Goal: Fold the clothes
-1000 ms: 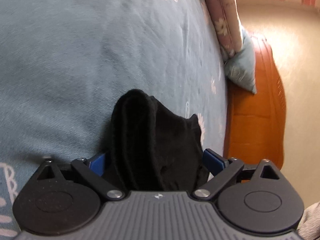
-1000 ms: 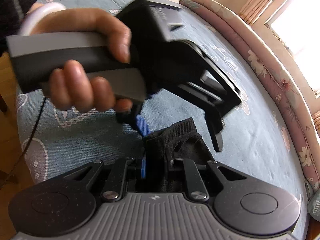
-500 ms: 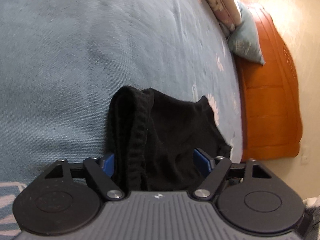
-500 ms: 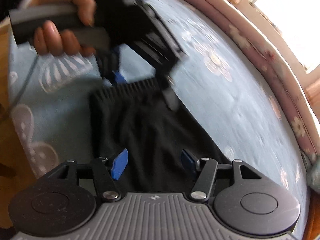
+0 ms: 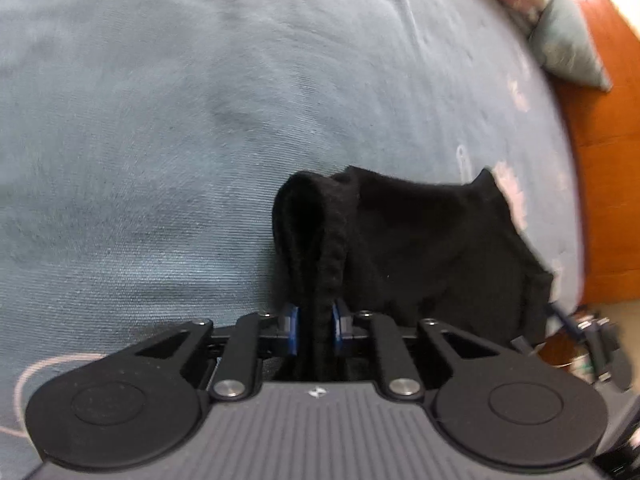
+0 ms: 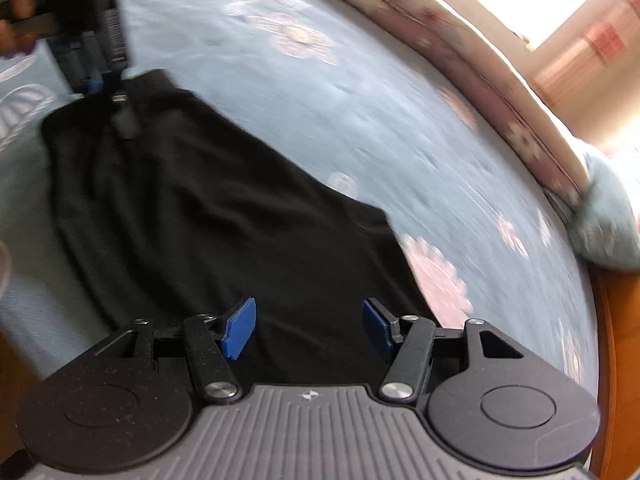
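Progress looks early to middling: one black garment [image 6: 208,216] lies on the blue-grey bedspread [image 5: 160,120], spread long and fairly flat in the right wrist view, with no tidy finished fold visible. Its ribbed band end sits at the far left of that view, under the left gripper [image 5: 315,322]. From the left wrist camera, that gripper's blue pads [image 5: 293,326] are closing on a bunched, raised ridge of the band; black cloth fills the narrow gap between them and appears pinched, though how firm the hold is cannot be judged. Right gripper [image 6: 308,330] hovers over the opposite, wider end of the garment, jaws spread wide, blue pads clear of each other; black cloth shows between and beneath them, but no pad visibly presses on it. That view is smeared by motion. Person's hand [image 6: 16,8] shows at the top left of the right view, wrapped round the other tool's handle. Pink floral bolster [image 6: 460,40] and a pale blue cushion [image 6: 604,220] lie along the far edge of the bed, well apart from the garment; an orange wooden bed frame [image 5: 608,160] stands beyond. Judged remaining: secure the free end, bring one end over the other, smooth, set aside. No other clothes in view.
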